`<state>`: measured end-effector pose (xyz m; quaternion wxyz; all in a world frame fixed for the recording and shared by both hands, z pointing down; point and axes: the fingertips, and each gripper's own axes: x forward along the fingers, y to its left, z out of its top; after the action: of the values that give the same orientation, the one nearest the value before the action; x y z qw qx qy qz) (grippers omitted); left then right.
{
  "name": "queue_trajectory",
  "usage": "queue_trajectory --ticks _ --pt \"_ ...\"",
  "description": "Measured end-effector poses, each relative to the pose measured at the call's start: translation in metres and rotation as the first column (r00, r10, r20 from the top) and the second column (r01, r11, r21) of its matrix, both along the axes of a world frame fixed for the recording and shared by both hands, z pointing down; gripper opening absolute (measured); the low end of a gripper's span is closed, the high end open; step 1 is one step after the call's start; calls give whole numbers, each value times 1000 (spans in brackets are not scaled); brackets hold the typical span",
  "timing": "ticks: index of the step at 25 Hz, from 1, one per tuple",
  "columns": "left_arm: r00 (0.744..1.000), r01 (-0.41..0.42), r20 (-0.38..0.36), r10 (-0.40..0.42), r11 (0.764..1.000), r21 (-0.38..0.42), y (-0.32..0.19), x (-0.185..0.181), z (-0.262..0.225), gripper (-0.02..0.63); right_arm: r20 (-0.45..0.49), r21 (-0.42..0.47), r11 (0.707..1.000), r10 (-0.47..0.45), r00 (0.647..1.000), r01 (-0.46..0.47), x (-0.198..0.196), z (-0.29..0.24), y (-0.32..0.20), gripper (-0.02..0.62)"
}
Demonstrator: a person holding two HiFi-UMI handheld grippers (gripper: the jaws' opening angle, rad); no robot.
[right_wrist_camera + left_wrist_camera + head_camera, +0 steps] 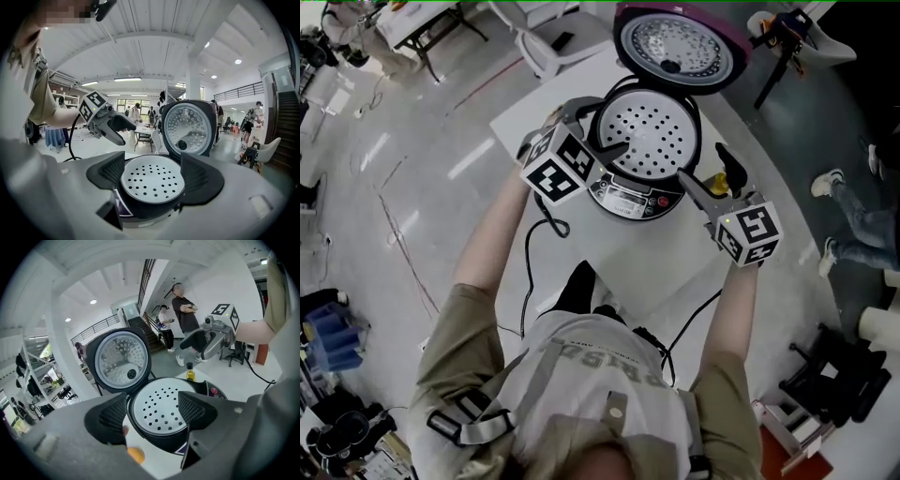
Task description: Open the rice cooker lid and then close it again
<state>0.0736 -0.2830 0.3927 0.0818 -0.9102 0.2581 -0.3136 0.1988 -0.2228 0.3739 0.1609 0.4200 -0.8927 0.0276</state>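
The rice cooker (630, 199) stands on a white table (581, 244) with its purple lid (680, 42) swung up and back. A white perforated steamer tray (649, 141) fills its top. My left gripper (605, 127) hovers over the cooker's left rim, open and empty. At the cooker's right side my right gripper (708, 171) hangs open, holding nothing. In the left gripper view the tray (157, 411) shows between the spread pads (112, 416), with the lid (122, 360) upright behind. The right gripper view frames the tray (152, 178) and lid (187, 127) the same way.
A small oil bottle (190, 372) stands on the table by the cooker's far right. Black cables (546, 220) run off the table's front. A small orange object (136, 454) lies near the cooker's left. People (185, 319) stand beyond the table; a white chair (548, 42) is behind it.
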Motion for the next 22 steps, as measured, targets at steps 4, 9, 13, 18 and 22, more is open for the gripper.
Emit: queue_trajectory --ticks 4,9,13,18,22 --pt "1000 11 1 -11 1000 -1 -28 -2 -5 358 16 12 1000 24 1000 -25 14 -8 -26 350" --pt "999 28 -24 -28 1000 3 -61 -5 -15 365 17 33 998 51 999 -51 26 -18 -57 351" --pt "999 33 -30 -33 999 0 -86 -7 -21 374 27 42 996 84 996 -85 37 -23 -82 371" --pt "999 32 -32 -32 999 -3 -118 -8 -21 393 38 51 992 111 993 -112 53 -25 -111 374" --pt "999 26 -28 -27 1000 -9 -138 -8 -19 404 27 51 992 117 993 -118 62 -22 -130 379"
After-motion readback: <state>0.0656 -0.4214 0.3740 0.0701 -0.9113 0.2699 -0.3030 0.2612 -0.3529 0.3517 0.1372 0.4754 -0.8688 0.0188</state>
